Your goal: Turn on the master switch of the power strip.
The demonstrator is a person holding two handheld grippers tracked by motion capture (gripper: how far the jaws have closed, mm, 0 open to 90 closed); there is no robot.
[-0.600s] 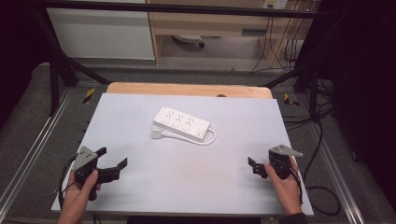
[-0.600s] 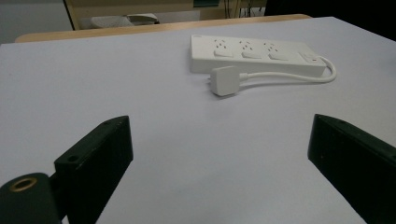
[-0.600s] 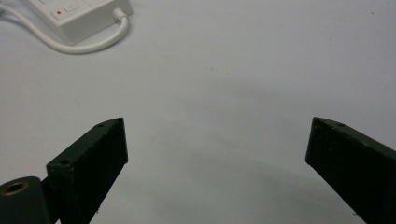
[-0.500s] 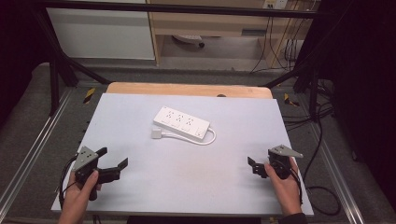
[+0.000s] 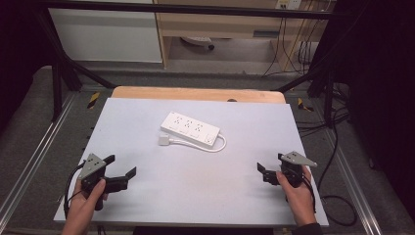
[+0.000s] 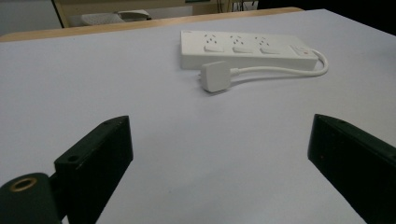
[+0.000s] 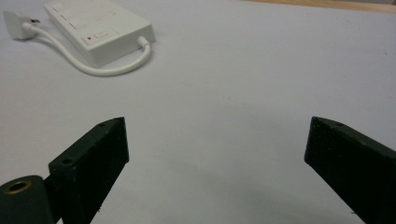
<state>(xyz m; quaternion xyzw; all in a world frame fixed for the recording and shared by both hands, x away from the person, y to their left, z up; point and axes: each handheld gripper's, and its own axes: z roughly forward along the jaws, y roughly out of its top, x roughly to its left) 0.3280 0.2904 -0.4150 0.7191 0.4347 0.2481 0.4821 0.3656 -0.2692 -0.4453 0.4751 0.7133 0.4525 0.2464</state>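
A white power strip (image 5: 191,129) lies flat near the middle of the grey table top, its short cable looping round to a white plug (image 5: 164,140) at its left end. In the left gripper view the power strip (image 6: 245,49) and plug (image 6: 215,76) lie ahead, well beyond the jaws. My left gripper (image 5: 120,166) rests near the front left corner, open and empty. At the front right my right gripper (image 5: 270,166) is open too, with bare table between its jaws. From the right gripper view the power strip (image 7: 100,30) is far off at the upper left.
The grey table top (image 5: 244,127) has a wooden strip (image 5: 195,94) along its far edge. Metal rails (image 5: 34,161) run down both sides. Cables (image 5: 337,147) hang off the right side. A wooden cabinet (image 5: 220,24) stands behind on the floor.
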